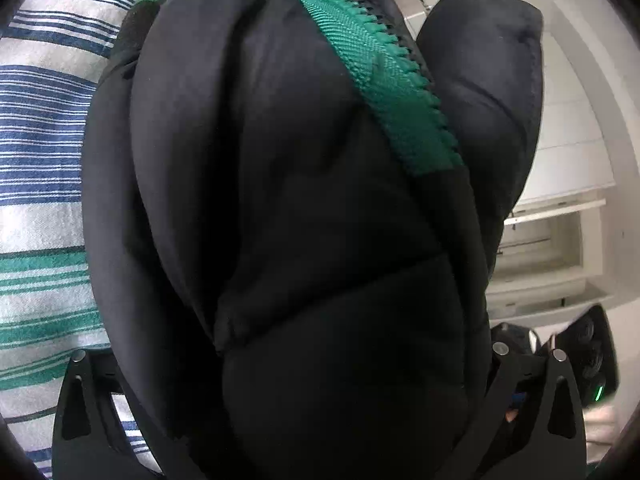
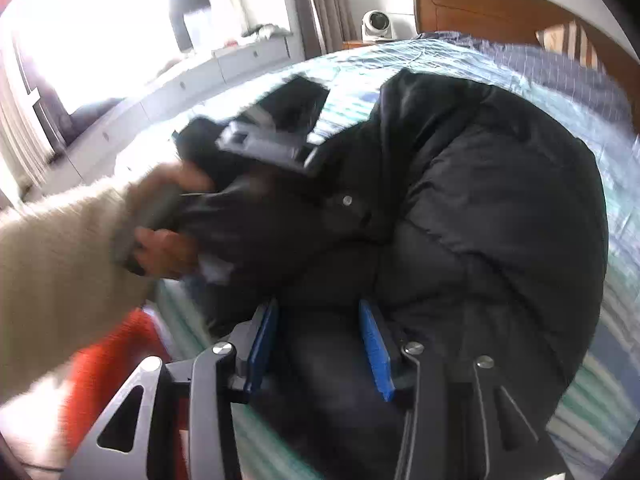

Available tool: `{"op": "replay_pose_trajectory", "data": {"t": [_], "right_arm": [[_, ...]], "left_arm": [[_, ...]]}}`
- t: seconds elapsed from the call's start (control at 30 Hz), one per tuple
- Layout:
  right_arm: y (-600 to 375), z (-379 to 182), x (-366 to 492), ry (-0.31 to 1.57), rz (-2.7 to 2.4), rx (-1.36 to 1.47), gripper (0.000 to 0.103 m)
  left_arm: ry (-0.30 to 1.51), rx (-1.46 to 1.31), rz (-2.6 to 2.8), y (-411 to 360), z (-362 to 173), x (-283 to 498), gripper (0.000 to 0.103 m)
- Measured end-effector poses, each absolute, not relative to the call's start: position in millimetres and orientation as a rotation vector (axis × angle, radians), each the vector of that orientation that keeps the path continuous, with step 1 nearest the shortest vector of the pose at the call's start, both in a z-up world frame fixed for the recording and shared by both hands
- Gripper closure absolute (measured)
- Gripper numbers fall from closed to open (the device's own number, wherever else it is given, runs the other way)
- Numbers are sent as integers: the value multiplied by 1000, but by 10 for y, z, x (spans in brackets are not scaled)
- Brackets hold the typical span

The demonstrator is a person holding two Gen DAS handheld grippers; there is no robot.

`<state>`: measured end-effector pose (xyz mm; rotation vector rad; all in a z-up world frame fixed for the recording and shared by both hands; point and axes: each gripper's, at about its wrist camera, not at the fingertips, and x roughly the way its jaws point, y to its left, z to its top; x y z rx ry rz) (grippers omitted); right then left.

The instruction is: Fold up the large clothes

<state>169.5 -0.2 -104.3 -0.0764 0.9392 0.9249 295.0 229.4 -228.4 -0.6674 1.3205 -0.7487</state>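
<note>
Right now a big black puffer jacket (image 2: pixel 480 208) lies bunched on the bed (image 2: pixel 612 152), over a sheet striped in blue, green and white (image 1: pixel 44 128). In the left wrist view the jacket fills nearly everything, its green zipper tape (image 1: pixel 376 64) running slantwise across the top, and a padded fold bulges between the left tongs (image 1: pixel 320 364). Their jaws stand spread very wide, one at each lower corner of the view, and I see neither finger pressing on the cloth, so they read as open around the fabric. The right tongs (image 2: pixel 320 344) are set into the near edge of the jacket, with dark fabric between their blue pads (image 2: pixel 376 352); the pads seem to sit against the cloth, though whether they truly pinch it I cannot tell. In the right wrist view, a hand (image 2: pixel 160 240) in a cream sleeve (image 2: pixel 60 260) holds the other tool, blurred, at the jacket's left side. A wooden headboard (image 2: pixel 480 4) stands behind the bed
</note>
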Motion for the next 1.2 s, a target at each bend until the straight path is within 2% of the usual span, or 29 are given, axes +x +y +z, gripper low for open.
{"op": "replay_pose_trajectory", "data": {"t": [0.13, 0.17, 0.27, 0.4, 0.47, 0.6, 0.67, 0.77, 0.93, 1.1, 1.2], "right_arm": [[-1126, -1007, 1837, 899, 773, 256, 25], [-1397, -1111, 1900, 901, 709, 334, 21], [-1834, -1530, 2107, 1009, 646, 553, 20], [-1638, -1950, 2258, 1091, 788, 644, 20], [-1549, -2115, 2349, 1092, 794, 712, 9], [-1353, -2178, 2610, 1076, 790, 702, 10], [-1293, -1987, 2591, 1050, 780, 619, 19], [-1275, -1615, 2464, 952, 818, 488, 26], [-1509, -1141, 2451, 810, 902, 430, 27], [-1809, -807, 2952, 694, 968, 420, 27], [-1998, -785, 3430, 687, 986, 448, 27]], "left_arm": [[1293, -671, -743, 2342, -2296, 2882, 2], [1290, -669, -739, 2334, -2297, 2874, 2], [1284, -673, -731, 2321, -2302, 2857, 2], [1276, -675, -706, 2345, -2278, 2773, 2], [1270, -682, -690, 2333, -2293, 2747, 2], [1242, -700, -644, 2354, -2250, 2616, 7], [1205, -730, -598, 2398, -2198, 2509, 19], [1133, -758, -564, 2410, -2068, 2293, 26], [1013, -755, -584, 2225, -1632, 2096, 27], [917, -680, -596, 2027, -1097, 2483, 27], [904, -624, -593, 1853, -889, 2964, 27]]}}
